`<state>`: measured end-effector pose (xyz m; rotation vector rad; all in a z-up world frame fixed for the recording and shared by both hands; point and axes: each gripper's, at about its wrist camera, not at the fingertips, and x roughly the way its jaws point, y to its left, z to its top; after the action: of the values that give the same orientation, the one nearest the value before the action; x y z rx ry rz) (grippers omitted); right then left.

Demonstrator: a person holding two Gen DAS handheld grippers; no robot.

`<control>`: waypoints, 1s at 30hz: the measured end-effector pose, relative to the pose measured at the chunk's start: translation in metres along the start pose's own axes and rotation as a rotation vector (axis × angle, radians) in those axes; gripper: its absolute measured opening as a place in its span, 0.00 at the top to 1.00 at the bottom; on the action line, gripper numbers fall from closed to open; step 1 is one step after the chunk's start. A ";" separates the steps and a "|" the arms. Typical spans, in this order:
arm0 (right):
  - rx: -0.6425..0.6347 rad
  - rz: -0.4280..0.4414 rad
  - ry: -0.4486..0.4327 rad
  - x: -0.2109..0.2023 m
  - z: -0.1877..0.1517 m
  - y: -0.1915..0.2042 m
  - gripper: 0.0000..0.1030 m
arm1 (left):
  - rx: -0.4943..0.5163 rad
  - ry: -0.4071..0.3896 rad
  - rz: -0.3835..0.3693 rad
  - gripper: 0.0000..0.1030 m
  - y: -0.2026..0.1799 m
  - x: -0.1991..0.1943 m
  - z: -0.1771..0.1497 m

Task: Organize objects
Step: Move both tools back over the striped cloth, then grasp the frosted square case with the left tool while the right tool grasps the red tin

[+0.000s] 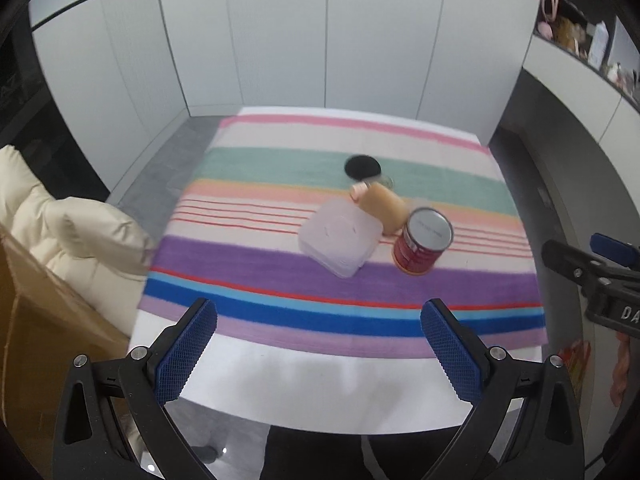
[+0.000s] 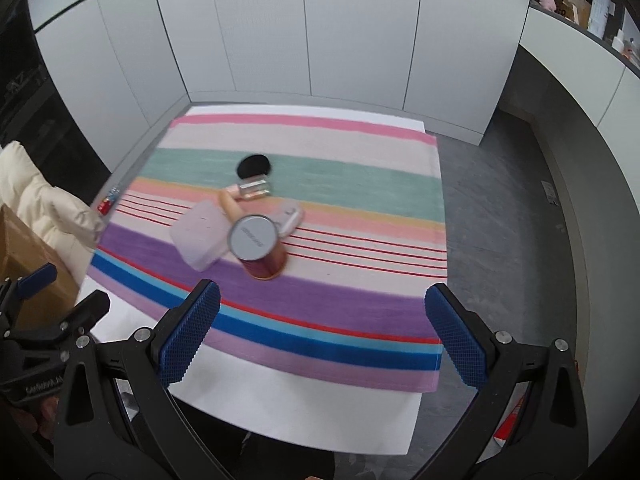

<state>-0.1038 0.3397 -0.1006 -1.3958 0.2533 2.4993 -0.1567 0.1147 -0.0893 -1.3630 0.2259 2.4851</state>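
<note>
A cluster of objects sits mid-table on a striped cloth (image 1: 240, 256). A red can (image 1: 422, 246) with a silver lid stands upright, also the red can (image 2: 260, 246) in the right wrist view. Left of it lies a translucent square box (image 1: 340, 238), the same box (image 2: 200, 238) from the right. Behind them lie a tan bottle (image 1: 384, 206), a black round disc (image 1: 362, 167) and a small pink-capped glass bottle (image 2: 254, 190). My left gripper (image 1: 318, 350) is open above the near table edge. My right gripper (image 2: 322, 336) is also open, empty, short of the can.
A cream padded jacket (image 1: 60, 232) drapes over a chair beside a cardboard box (image 1: 36, 320) at the left. White panel walls stand behind the table. Shelves with items (image 1: 580, 36) run along the right. Grey floor (image 2: 500, 220) lies right of the table.
</note>
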 end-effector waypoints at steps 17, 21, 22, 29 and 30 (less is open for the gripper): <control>-0.091 0.046 0.034 0.097 0.004 0.047 0.01 | 0.057 0.102 -0.016 0.09 -0.001 0.110 0.007; -0.096 0.063 0.056 0.119 0.004 0.057 0.06 | 0.069 0.120 -0.017 0.09 0.002 0.129 0.006; -0.100 0.063 0.055 0.124 0.005 0.059 0.06 | 0.071 0.122 -0.022 0.09 0.002 0.134 0.007; -0.124 0.072 0.040 0.147 0.017 0.066 0.20 | 0.100 0.111 -0.052 0.08 -0.005 0.157 0.019; -0.128 0.074 0.038 0.149 0.019 0.067 0.24 | 0.110 0.104 -0.049 0.08 -0.008 0.160 0.021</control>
<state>-0.2146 0.3034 -0.2169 -1.5099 0.1580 2.5918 -0.2522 0.1569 -0.2124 -1.4359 0.3421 2.3288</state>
